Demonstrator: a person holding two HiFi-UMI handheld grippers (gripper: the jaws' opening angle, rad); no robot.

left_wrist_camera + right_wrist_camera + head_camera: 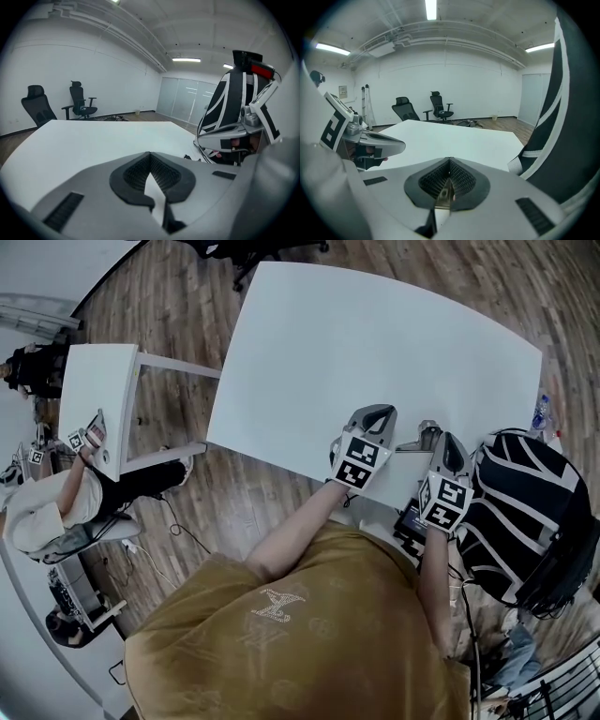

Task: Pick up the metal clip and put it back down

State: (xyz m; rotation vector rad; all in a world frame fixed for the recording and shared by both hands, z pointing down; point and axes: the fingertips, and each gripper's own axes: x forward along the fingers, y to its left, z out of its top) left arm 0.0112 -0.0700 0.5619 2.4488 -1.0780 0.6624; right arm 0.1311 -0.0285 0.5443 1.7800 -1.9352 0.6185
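Observation:
In the right gripper view a thin metal clip (pixel 446 193) stands pinched between the ribbed black pads, and my right gripper (pixel 447 187) is shut on it. From the head view that gripper (pixel 449 444) sits at the white table's (pixel 375 352) near right edge, with a grey metal piece (pixel 425 436) showing just left of its tip. My left gripper (pixel 372 420) rests a little to the left over the same edge. Its jaws (pixel 151 176) are closed with nothing between them; only white tabletop shows through the slit.
A black-and-white striped backpack (pixel 530 512) stands right beside the right gripper. A small white side table (pixel 98 395) and a seated person (pixel 56 507) are at the far left. Office chairs (pixel 439 107) stand beyond the table's far end.

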